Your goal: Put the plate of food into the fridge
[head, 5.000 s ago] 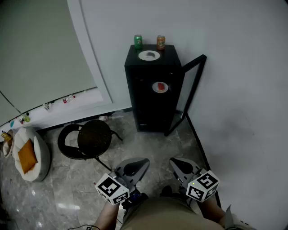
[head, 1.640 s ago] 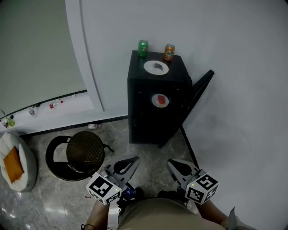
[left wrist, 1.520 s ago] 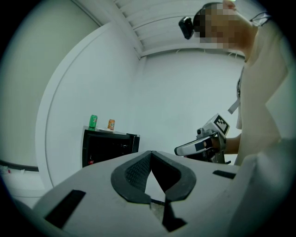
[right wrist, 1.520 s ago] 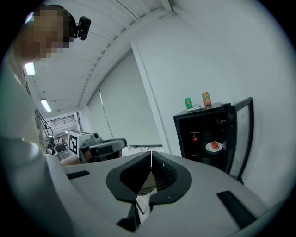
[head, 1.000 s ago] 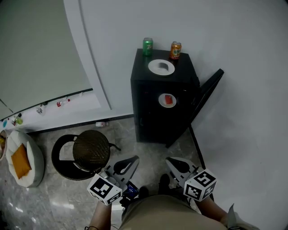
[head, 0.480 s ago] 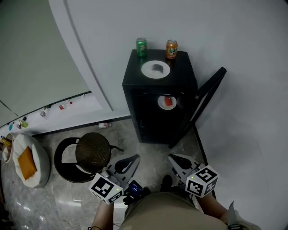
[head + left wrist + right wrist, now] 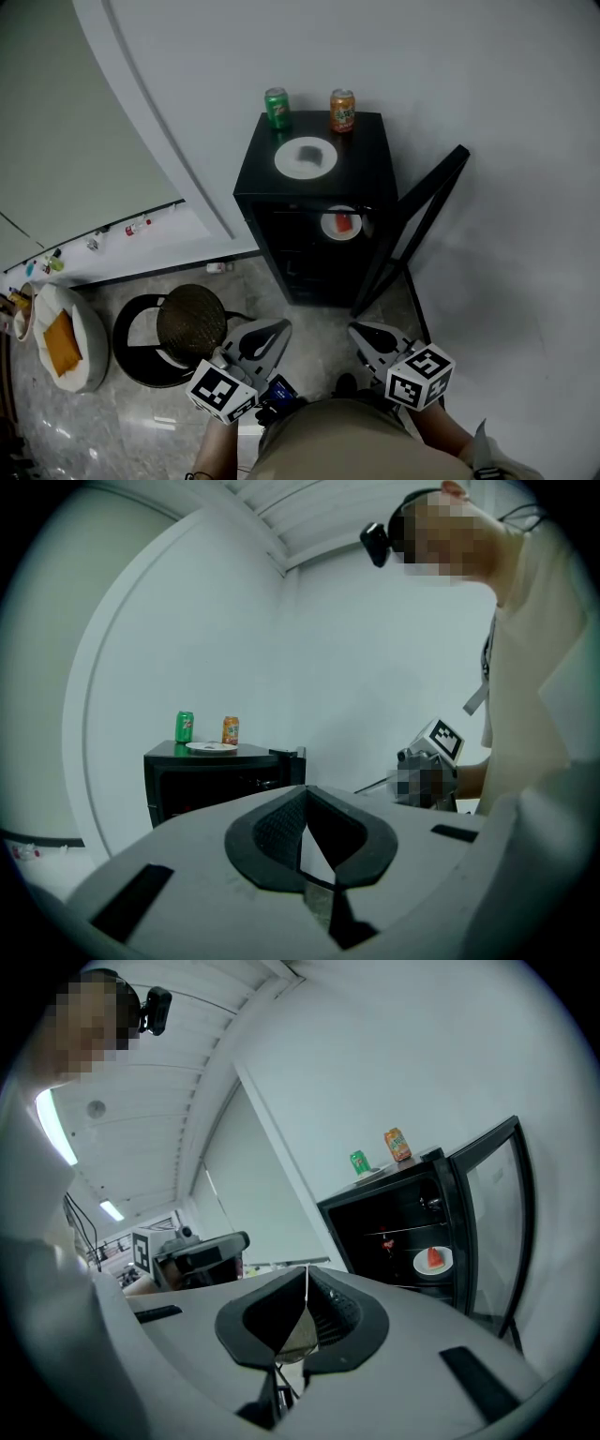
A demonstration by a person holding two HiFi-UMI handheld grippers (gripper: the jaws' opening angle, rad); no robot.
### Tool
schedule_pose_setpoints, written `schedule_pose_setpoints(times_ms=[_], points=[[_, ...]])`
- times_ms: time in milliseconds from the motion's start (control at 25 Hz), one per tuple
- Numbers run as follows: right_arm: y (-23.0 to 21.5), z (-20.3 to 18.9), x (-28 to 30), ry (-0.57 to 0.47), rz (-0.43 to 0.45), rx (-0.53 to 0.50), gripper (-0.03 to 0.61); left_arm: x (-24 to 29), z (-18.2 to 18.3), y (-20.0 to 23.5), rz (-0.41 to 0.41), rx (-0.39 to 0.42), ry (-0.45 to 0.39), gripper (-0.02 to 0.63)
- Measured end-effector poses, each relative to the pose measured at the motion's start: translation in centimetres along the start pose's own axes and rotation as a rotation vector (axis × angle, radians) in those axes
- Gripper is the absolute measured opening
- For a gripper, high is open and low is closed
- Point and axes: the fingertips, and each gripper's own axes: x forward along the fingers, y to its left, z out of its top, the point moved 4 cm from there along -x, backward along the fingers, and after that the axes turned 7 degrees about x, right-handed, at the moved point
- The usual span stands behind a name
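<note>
1. Left hand-held gripper [image 7: 272, 336] and right hand-held gripper [image 7: 367, 339]: both pressed together, pinching nothing, well apart from the fridge [image 7: 367, 159].
2. White plate [image 7: 306, 157] with a grey morsel: on the fridge top, just near of the green can [image 7: 277, 106] and orange can [image 7: 342, 110]. Door [image 7: 417, 220] open to the right.
3. Second plate [image 7: 341, 224] with a red piece: already on a shelf inside.
4. Probably stiff, light and breakable; smooth rim likely slippery; food loose, so keep level.
5. Best hold, by judgement: the bare near rim, clear of the food.

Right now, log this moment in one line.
fridge: door open | food plate: inside on shelf | left gripper: shut, empty | right gripper: shut, empty
</note>
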Motion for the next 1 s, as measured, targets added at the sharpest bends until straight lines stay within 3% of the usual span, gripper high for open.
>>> schedule_pose_setpoints(times_ms=[440,1000], points=[[-4.7,2.7,-0.2,0.04,0.077,-0.007,0.021,4.7,1.0,-0.2,0.064,0.021,0.034,0.009],[-6.5,3.1,1.7,0.062,0.045,0.027,0.021,6.2,-0.2,2.1,0.053,0.022,0.067,0.009]])
